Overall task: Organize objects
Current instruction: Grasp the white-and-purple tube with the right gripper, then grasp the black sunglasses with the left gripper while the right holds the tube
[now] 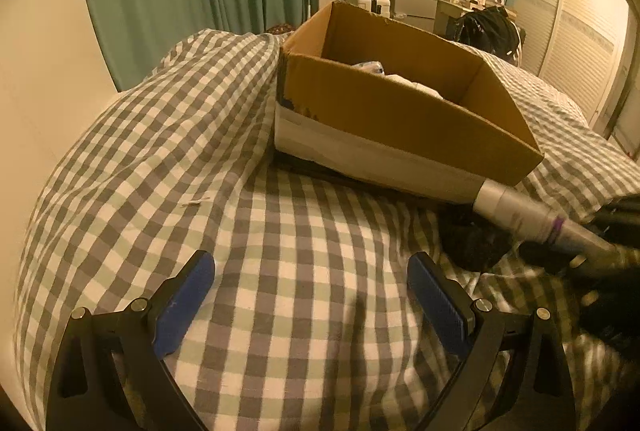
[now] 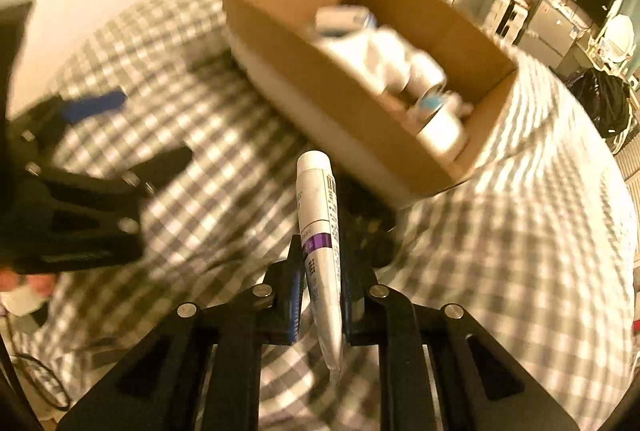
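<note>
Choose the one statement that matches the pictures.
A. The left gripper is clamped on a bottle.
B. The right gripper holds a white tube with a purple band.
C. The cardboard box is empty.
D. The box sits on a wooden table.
B: in the right wrist view the right gripper is shut on the white tube, whose cap points toward the cardboard box.

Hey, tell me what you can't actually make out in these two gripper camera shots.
- Cardboard box contents: in the left wrist view the near wall hides nearly everything; in the right wrist view motion blur smears the white containers.
- Tube label: blurred in both views, unreadable.
- Tube's crimped end: hidden between the right gripper fingers.
- Dark object beside the box: too shadowed to identify.
</note>
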Demonstrator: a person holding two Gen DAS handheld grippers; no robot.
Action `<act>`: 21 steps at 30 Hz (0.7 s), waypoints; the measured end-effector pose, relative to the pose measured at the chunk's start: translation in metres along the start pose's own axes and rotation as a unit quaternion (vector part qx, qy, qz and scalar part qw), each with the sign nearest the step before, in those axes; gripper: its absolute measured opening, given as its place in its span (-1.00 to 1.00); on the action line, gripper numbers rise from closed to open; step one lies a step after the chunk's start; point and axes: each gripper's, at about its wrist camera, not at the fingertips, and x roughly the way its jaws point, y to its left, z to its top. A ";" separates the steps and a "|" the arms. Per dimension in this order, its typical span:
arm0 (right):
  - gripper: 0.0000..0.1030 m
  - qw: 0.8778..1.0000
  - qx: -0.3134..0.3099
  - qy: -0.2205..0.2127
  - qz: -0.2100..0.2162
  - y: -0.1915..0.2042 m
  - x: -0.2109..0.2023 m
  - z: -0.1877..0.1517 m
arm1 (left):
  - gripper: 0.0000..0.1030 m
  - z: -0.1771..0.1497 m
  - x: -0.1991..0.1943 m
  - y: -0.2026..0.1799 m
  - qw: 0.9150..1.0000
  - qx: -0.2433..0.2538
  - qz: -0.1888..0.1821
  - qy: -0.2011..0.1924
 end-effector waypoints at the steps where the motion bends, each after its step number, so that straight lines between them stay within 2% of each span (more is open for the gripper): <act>1: -0.72 1.000 0.003 -0.012 -0.002 -0.005 -0.010 0.001 | 0.93 0.002 0.000 -0.002 1.000 0.000 -0.003 0.000; 3: -0.72 1.000 0.005 -0.030 -0.009 -0.013 -0.025 0.005 | 0.93 0.007 -0.001 -0.010 1.000 -0.001 -0.011 0.002; 5: -0.72 0.999 0.003 -0.045 -0.017 -0.010 -0.035 0.034 | 0.93 0.013 -0.002 -0.020 1.000 0.002 -0.023 0.001; 11: -0.72 0.996 0.004 -0.073 -0.040 -0.038 -0.048 0.048 | 0.93 0.024 0.007 -0.064 0.999 0.031 -0.036 -0.005; 16: -0.72 0.994 0.009 -0.084 -0.062 -0.061 -0.058 0.046 | 0.93 0.024 0.023 -0.092 0.997 0.043 -0.063 0.013; 21: -0.72 0.996 0.025 -0.079 -0.041 -0.079 -0.047 0.043 | 0.93 0.026 0.040 -0.107 0.996 0.052 -0.069 0.029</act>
